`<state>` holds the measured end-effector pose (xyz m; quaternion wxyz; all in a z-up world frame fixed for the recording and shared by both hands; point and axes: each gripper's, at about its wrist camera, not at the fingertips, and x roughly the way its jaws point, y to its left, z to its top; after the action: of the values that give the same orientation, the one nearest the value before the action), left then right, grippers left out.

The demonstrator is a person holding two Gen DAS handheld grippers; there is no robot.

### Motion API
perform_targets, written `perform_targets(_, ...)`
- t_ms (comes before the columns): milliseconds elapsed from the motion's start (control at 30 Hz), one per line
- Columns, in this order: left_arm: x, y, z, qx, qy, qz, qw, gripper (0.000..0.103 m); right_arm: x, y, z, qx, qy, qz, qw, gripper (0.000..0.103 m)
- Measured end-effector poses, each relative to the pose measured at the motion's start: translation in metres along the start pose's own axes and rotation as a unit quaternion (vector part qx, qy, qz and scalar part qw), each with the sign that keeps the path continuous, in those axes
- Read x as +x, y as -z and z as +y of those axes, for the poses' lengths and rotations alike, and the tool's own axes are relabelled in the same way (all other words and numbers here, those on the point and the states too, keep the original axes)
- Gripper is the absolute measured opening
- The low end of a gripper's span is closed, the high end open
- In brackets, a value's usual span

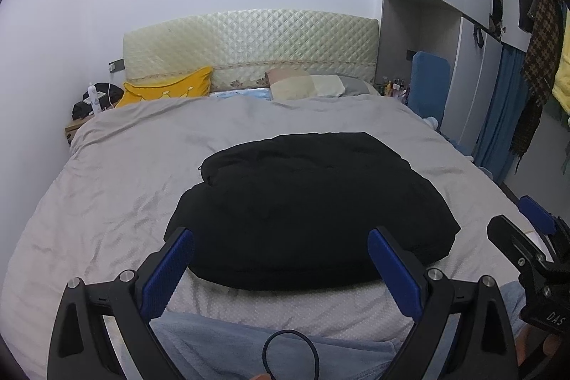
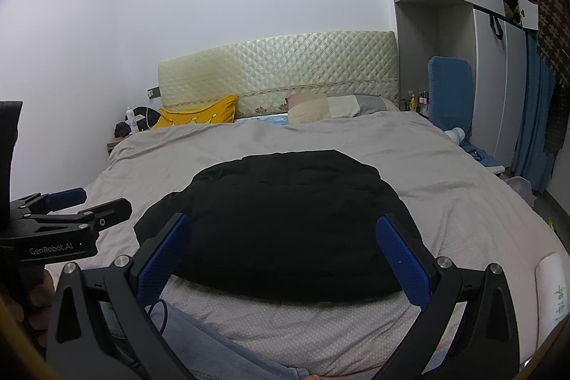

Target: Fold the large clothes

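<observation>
Black garment (image 1: pixel 306 202) folded on bed (image 1: pixel 117 166), apparently just beyond left tool (image 1: pixel 281 259), right tool (image 2: pixel 285 248); both wide open, empty.

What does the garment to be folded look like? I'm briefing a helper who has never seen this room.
Start at the wide bed with the grey cover and the quilted cream headboard. Near its foot edge, in the middle, lies a bulky black padded garment, already bundled into a rounded heap. It is the only black thing on the cover; the yellow cushion lies far off by the headboard.
</observation>
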<state>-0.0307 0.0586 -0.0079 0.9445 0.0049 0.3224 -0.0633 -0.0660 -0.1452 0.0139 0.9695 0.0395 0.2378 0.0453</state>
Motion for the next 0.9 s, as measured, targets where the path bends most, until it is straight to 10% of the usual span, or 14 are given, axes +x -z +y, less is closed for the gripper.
perform_targets(900,0.0009,-0.0004,-0.0084,-0.003,0.022,0.004,0.9997,0.099,-0.0033,0.003,-0.0011,-0.005,0.011,-0.001,1.0,0.103)
